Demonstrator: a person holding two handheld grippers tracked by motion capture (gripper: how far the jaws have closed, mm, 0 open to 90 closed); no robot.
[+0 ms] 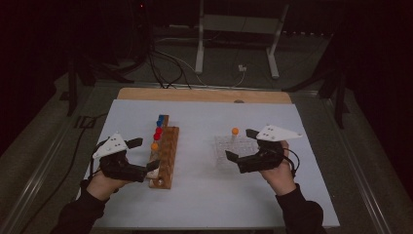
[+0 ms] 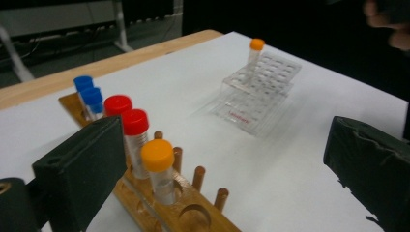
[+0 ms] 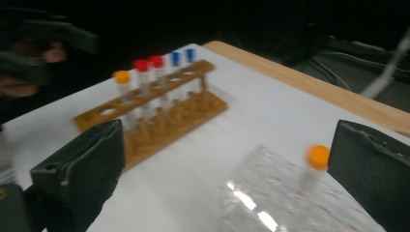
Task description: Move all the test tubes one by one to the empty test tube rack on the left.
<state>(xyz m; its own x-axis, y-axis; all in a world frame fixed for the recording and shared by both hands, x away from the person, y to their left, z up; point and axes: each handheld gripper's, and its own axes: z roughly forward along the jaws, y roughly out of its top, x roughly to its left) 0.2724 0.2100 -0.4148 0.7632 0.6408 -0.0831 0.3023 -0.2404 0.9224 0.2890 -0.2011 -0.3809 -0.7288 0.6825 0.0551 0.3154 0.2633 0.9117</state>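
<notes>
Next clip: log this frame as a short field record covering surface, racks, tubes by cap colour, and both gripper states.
surface: white sheet on wooden table
wooden rack: left of centre, holds five capped tubes
tubes in wooden rack: two blue-capped, two red-capped, one orange-capped
clear plastic rack: right of centre, holds one orange-capped tube
left gripper: open, beside wooden rack, holding nothing
right gripper: open, by clear rack, holding nothing

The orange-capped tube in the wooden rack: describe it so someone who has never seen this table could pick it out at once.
On the white table sheet stands a brown wooden tube rack, near the person's left gripper. Five clear capped tubes stand in a row in it: two blue, two red, one orange. The orange-capped clear tube is the end one beside the empty holes; the other orange cap sits in the clear plastic rack.
</notes>
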